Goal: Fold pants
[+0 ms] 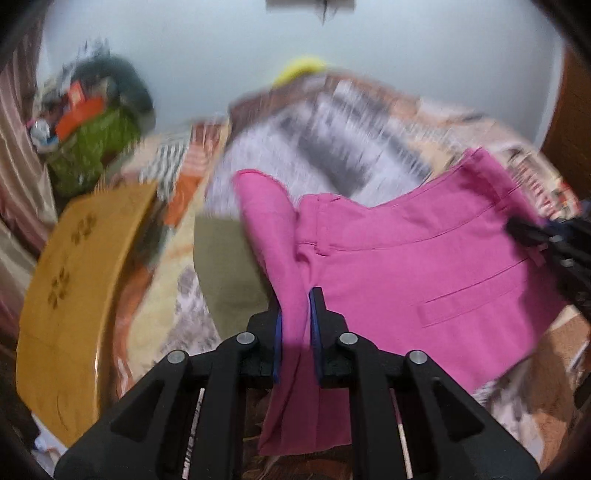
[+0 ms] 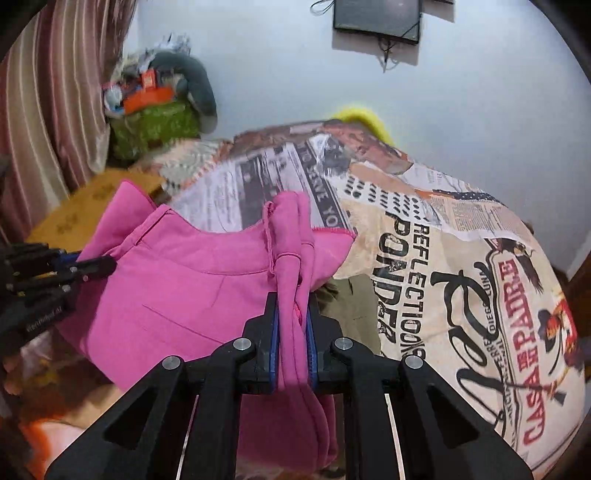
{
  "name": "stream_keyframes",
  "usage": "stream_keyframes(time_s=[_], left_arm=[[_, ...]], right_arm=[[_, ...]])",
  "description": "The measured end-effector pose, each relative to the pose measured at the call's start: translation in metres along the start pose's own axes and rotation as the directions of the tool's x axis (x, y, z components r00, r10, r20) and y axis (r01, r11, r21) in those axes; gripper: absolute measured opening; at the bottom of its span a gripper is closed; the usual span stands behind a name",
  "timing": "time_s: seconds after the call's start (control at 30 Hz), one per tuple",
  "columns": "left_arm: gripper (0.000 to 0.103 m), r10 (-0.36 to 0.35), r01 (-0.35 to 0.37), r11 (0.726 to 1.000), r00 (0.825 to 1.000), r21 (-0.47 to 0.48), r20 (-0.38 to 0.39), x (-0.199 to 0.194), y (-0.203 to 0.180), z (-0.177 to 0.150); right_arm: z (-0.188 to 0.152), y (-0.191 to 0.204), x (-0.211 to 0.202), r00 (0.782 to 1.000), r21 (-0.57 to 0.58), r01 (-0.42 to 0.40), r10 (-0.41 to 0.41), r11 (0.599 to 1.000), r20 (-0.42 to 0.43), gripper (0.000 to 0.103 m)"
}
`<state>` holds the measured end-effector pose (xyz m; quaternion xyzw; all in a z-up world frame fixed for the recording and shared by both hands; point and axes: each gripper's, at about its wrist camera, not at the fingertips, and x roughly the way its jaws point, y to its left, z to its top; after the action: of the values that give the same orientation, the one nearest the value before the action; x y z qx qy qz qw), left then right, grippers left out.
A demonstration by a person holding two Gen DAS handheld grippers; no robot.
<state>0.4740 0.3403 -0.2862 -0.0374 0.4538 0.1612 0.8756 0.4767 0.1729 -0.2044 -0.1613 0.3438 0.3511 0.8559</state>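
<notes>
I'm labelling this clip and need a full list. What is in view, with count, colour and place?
pants: one, pink, stretched between both grippers above the bed
bedspread: one, cream with newspaper print, over the bed
olive cloth: one, dull green, on the bed under the pants
mustard cloth: one, yellow-brown with paw prints, left of the bed
clutter pile: one heap, green, orange and grey, far left corner
curtain: one, striped pink-brown, left edge
dark panel: one, black, on the wall above
yellow item: one, behind the bed, too hidden to identify
left gripper: black, blue pads, shut on pants
right gripper: black, blue pads, shut on pants
</notes>
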Motion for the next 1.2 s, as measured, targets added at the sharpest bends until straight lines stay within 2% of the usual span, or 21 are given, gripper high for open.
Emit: stream_keyframes(time_s=[0.03,0.1,0.17,0.33,0.43,0.5,0.6,0.73,0.83,0.93,1.07,1.2], left_arm=[[0.019,0.027,-0.027,1.000,0.999,0.009,-0.026,0.007,0.001,-0.003],[0.024,0.086,-0.084,0.995,0.996,0.059,-0.029,0.012,0.002,-0.012],[0.024,0.131,-0.129,0.988,0.991,0.087,-0.025,0.009,0.003,-0.020],[0.024,0.154,-0.147,0.983,0.987,0.108,-0.050,-0.010,0.014,-0.033],[0.024,0.122,-0.119,0.991,0.991,0.067,-0.046,-0.034,0.022,-0.033],[0.024,0.091,-0.089,0.995,0.996,0.052,-0.023,-0.059,0.021,-0.034],[0.024,0.058,-0.062,0.995,0.997,0.080,0.058,-0.109,0.011,-0.034],[0.024,0.013,-0.033,0.993,0.985,0.116,0.170,-0.187,-0.007,-0.036],[0.024,-0.010,-0.025,0.991,0.965,0.129,0.261,-0.248,-0.020,-0.038],[0.024,-0.041,-0.002,0.993,0.937,0.122,0.347,-0.308,-0.028,-0.042],[0.024,-0.048,0.011,0.997,0.885,0.083,0.462,-0.382,-0.031,-0.052],[0.024,-0.052,0.029,0.998,0.835,0.051,0.548,-0.436,-0.032,-0.070]], right_arm=[[-0.002,-0.002,0.005,1.000,-0.009,0.007,-0.007,1.000,-0.016,0.012],[-0.007,-0.008,0.007,0.999,-0.011,0.023,-0.023,1.000,-0.026,0.015],[-0.014,-0.017,0.005,0.999,-0.001,0.018,-0.018,1.000,-0.049,0.017],[-0.026,-0.037,-0.017,0.996,0.044,0.056,-0.053,0.997,-0.069,0.028],[-0.025,-0.049,-0.040,0.995,0.076,0.057,-0.051,0.995,-0.081,0.028],[-0.021,-0.055,-0.064,0.997,0.097,0.050,-0.045,0.994,-0.057,0.028],[-0.015,-0.057,-0.104,1.000,0.125,0.008,-0.007,0.992,-0.007,0.028],[-0.002,-0.045,-0.177,0.994,0.079,-0.034,0.025,0.996,0.104,0.028],[0.004,-0.033,-0.234,0.978,0.061,-0.059,0.046,0.996,0.205,0.028],[0.008,-0.020,-0.285,0.953,0.057,-0.098,0.077,0.993,0.294,0.028],[0.004,-0.003,-0.345,0.909,0.049,-0.144,0.113,0.988,0.401,0.028],[-0.007,0.015,-0.392,0.866,0.029,-0.160,0.126,0.987,0.484,0.028]])
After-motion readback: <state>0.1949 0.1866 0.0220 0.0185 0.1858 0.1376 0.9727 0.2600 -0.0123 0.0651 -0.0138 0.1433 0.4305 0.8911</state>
